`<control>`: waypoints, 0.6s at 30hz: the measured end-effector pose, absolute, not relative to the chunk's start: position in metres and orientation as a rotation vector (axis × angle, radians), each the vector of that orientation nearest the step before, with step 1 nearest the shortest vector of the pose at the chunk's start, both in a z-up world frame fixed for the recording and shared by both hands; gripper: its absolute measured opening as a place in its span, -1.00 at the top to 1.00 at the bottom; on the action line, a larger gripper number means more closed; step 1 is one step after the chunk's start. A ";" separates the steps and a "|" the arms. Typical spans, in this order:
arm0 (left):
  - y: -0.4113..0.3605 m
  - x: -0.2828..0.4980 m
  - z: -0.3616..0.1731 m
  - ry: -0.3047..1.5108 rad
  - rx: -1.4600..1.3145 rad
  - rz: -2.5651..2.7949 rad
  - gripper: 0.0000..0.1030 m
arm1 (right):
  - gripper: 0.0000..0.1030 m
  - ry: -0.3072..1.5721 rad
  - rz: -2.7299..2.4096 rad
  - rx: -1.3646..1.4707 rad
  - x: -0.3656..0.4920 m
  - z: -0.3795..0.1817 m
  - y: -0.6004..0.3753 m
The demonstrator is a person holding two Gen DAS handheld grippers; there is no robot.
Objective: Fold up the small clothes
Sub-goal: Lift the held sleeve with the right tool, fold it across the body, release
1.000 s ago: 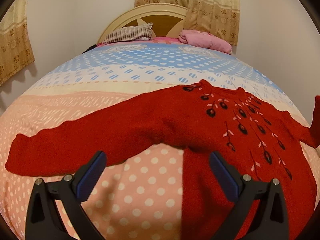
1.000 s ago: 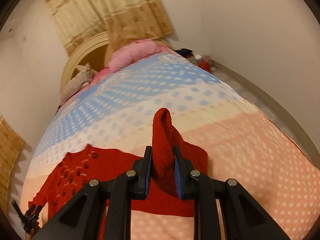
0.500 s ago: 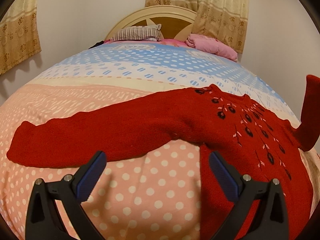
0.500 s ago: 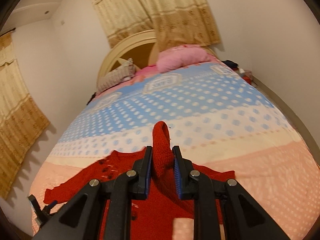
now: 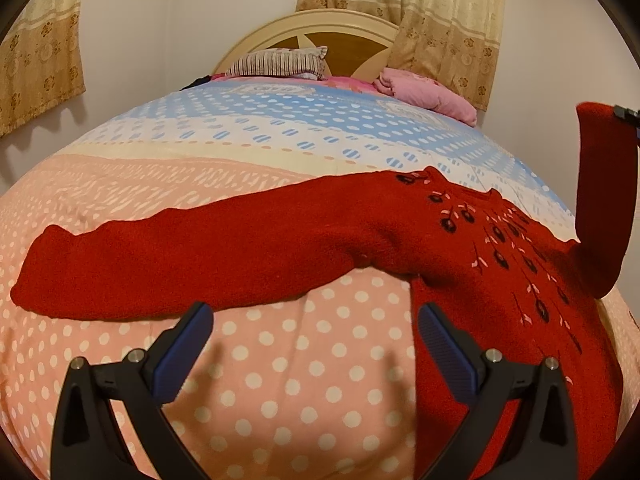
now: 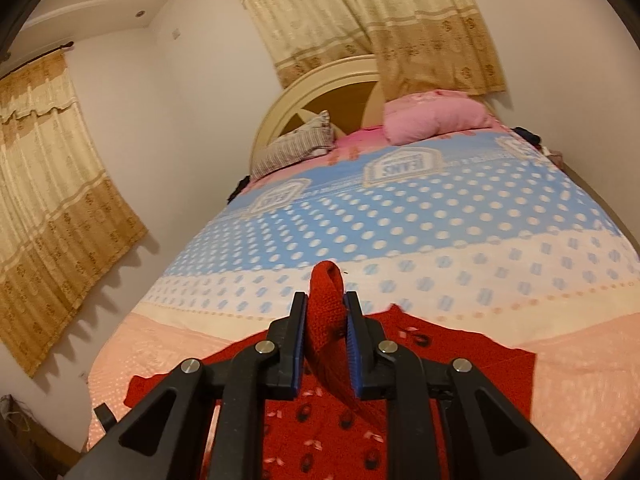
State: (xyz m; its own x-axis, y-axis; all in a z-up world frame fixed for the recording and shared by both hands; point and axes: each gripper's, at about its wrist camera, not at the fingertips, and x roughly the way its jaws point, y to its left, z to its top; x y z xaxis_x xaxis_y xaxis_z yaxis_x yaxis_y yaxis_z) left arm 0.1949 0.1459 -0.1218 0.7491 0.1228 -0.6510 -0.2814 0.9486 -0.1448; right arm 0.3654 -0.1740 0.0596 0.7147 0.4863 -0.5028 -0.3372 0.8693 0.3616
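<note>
A red knit sweater (image 5: 460, 256) with dark embroidered flowers lies flat on the polka-dot bedspread (image 5: 256, 168). Its left sleeve (image 5: 168, 260) stretches out to the left. My left gripper (image 5: 314, 330) is open and empty, low over the bedspread just below that sleeve. My right gripper (image 6: 326, 320) is shut on the cuff of the right sleeve (image 6: 325, 308) and holds it up over the sweater body (image 6: 320, 432). The lifted sleeve (image 5: 600, 200) hangs at the right edge of the left wrist view.
A striped pillow (image 5: 280, 63) and a pink folded blanket (image 5: 428, 94) lie at the head of the bed by the cream headboard (image 5: 312, 30). Curtains (image 6: 56, 200) hang on the walls. Dark items (image 6: 528, 136) lie at the bed's far right edge.
My right gripper has lifted the right sleeve and carried it leftward over the sweater body. My left gripper has stayed open and shifted slightly lower and left.
</note>
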 end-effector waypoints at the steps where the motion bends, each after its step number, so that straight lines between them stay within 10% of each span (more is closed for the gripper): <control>1: 0.147 0.194 -0.122 0.691 -0.243 0.226 -1.00 | 0.65 0.625 0.469 0.253 0.366 0.060 -0.170; 18: 0.162 0.196 -0.137 0.744 -0.319 0.247 -1.00 | 0.66 0.686 0.614 0.289 0.382 0.004 -0.058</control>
